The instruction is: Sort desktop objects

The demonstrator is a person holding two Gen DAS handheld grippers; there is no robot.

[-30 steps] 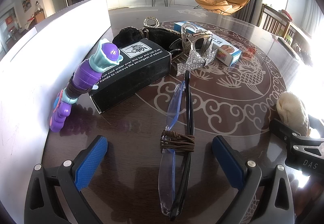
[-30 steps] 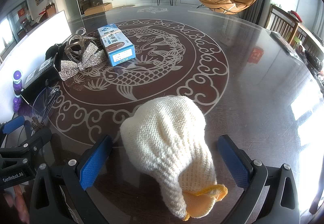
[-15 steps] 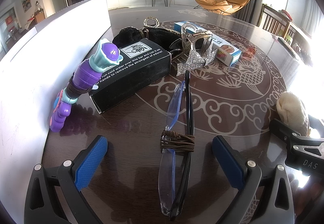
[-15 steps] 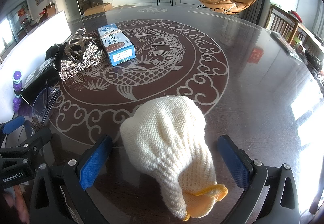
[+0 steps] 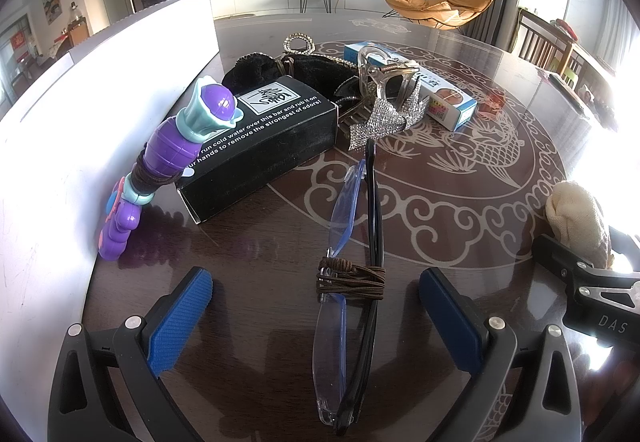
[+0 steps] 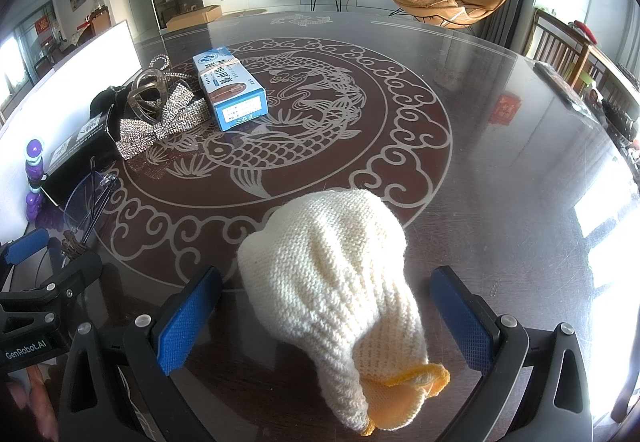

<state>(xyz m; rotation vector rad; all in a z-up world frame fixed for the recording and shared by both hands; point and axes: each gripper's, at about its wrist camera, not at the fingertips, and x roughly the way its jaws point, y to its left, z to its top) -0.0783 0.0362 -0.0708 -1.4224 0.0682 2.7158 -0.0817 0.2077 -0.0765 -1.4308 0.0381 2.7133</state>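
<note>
The left gripper [image 5: 316, 298] is wide open, and its blue pads [image 5: 180, 318] sit on each side of a pair of folded glasses [image 5: 352, 242] without touching them. A brown hair tie [image 5: 352, 278] is wrapped around the glasses. They lie flat on the dark round table [image 5: 460, 170] and point away from the gripper. Past the far tip of the glasses is a sparkly bow clip [image 5: 384, 114]. To the left of that is a black box [image 5: 260, 138] with white words on it, and a purple toy [image 5: 160, 162] leans on the box, next to a white board [image 5: 80, 114]. Behind the box is a black fuzzy pouch [image 5: 280, 66]. A blue and white box [image 5: 432, 90] lies behind the bow.

The right gripper [image 6: 326, 318] is wide open too. A cream knitted glove [image 6: 332, 274] with a yellow cuff lies between its pads, and they are not squeezing it. The table to the right of the glove is bare and shiny.
</note>
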